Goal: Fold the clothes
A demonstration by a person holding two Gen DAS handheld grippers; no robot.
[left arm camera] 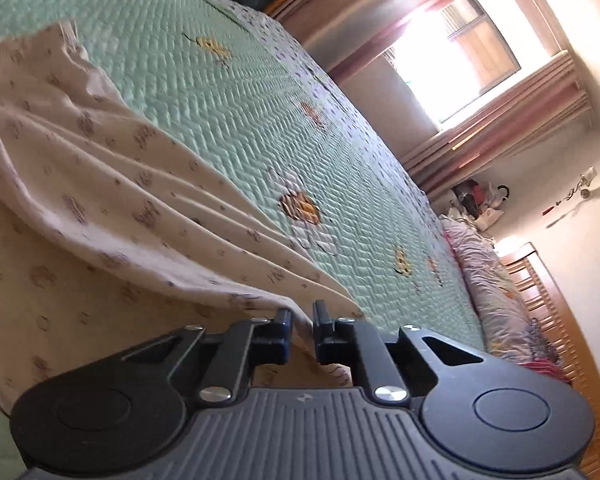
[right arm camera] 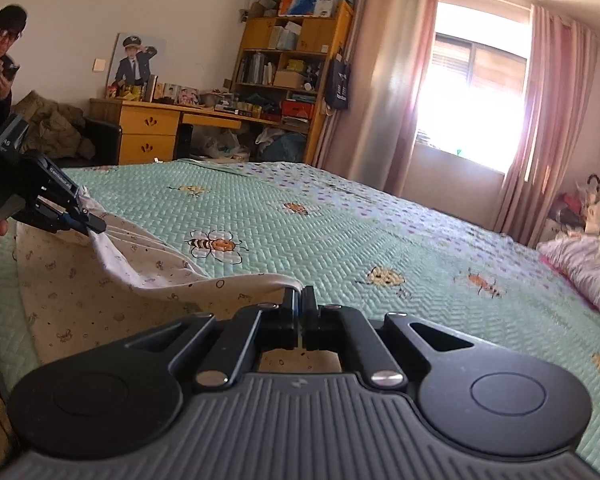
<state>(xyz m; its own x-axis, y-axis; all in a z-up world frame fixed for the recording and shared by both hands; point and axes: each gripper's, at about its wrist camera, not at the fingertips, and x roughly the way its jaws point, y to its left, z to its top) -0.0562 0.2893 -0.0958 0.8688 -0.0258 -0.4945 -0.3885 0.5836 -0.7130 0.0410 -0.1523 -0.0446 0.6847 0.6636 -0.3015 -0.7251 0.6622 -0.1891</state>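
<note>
Green quilted bed (right arm camera: 340,220) carries the cloth (right arm camera: 80,300). Right claw (right arm camera: 300,294) is clamped on its edge; left claw (right arm camera: 94,224) pinches another. That thin edge might slip free if pulled unevenly, dropping the fold crooked.

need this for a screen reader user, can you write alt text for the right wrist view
The right gripper, jaws shut, pinches the edge of a cream patterned garment lying on a green quilted bedspread with bee motifs. At left, the left gripper grips another part of the same cloth, lifting it. Behind are a wooden desk, shelves and a bright curtained window.
</note>
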